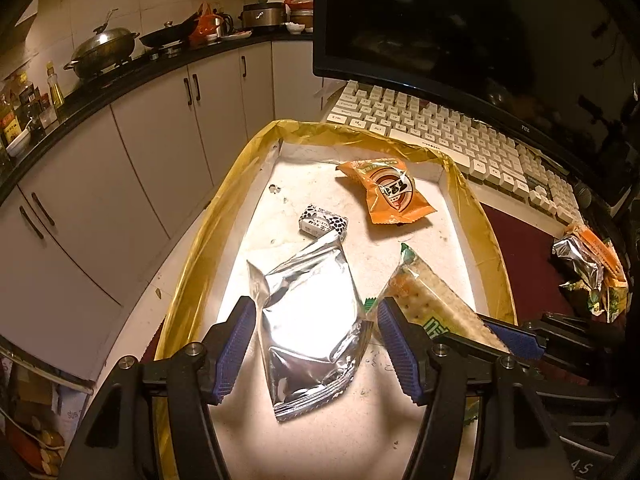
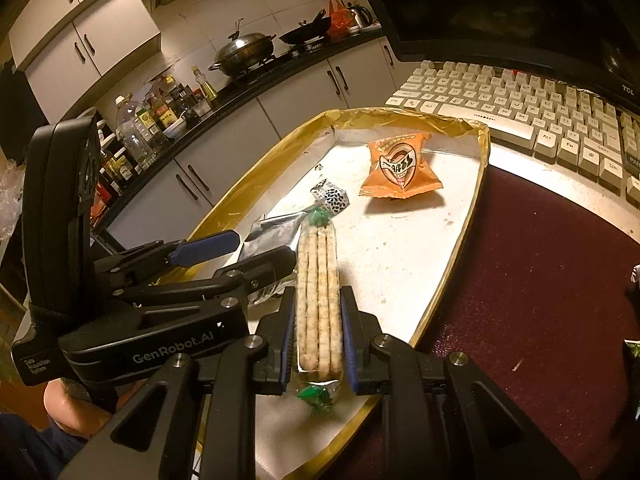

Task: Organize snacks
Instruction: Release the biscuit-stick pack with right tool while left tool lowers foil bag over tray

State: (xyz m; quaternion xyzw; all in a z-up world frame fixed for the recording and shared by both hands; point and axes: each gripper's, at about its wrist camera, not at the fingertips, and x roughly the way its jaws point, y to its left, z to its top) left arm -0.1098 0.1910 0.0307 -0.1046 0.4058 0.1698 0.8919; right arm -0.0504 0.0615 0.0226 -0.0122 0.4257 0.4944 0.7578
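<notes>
Our right gripper (image 2: 316,332) held the long clear packet of pale crackers (image 2: 318,300) tight between its jaws, over the near part of the shallow white tray with a yellow film rim (image 2: 478,160), probably to lay it there. Our left gripper (image 1: 316,344) stood half open around the crinkled silver foil pouch (image 1: 308,320), pads not pressing; beyond its jaws lay the orange snack bag (image 1: 390,194).

Black grippers (image 1: 316,344), ribbed blue jaw pads (image 1: 394,344)
</notes>
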